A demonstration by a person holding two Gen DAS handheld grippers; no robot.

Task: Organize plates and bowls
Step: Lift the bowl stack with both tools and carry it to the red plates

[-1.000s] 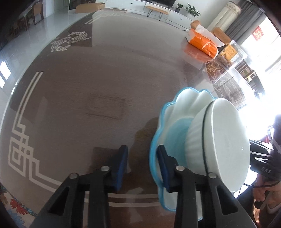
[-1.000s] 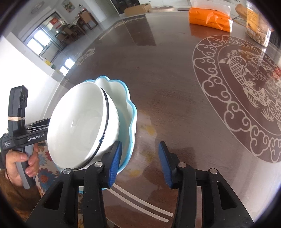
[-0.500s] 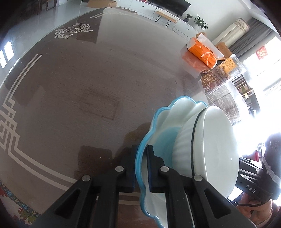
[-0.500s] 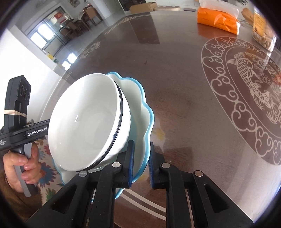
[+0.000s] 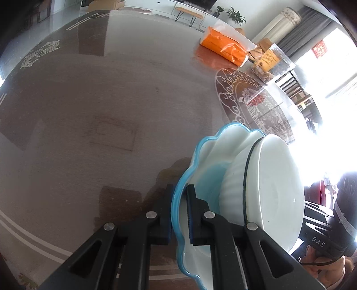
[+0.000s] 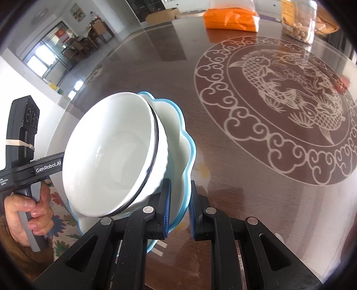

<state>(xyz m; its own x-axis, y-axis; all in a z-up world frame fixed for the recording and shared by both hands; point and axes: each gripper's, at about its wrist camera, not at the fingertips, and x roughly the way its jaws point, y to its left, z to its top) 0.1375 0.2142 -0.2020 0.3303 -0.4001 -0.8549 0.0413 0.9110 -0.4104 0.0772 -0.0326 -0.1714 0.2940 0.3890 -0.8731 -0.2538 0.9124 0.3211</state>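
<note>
Hands out in front, the person holds a tool on each side of one stack of crockery, both tools tipped steeply down toward the bench (image 5: 93,107). The left gripper (image 5: 179,214) has its jaws clamped on the near rim of the blue-edged scalloped plate (image 5: 223,142); the right gripper (image 6: 179,209) has its jaws clamped on the opposite rim of that same plate. A hand (image 6: 29,214) wrapped round the left tool's handle shows at the edge of the right wrist view. The white ribbed bowl (image 6: 107,160) with a thin dark line round its rim sits inside the plate. Plate and bowl lie between the two tools, above the glossy brown top; whether they touch it I cannot tell. The bowl's mouth faces away from the bench. Farther along the bench, well apart from the stack, lie an orange packet (image 5: 225,48) and a clear jar (image 6: 299,20) of pale round pieces, beside a pale fish medallion (image 6: 287,107) set in the surface.
</note>
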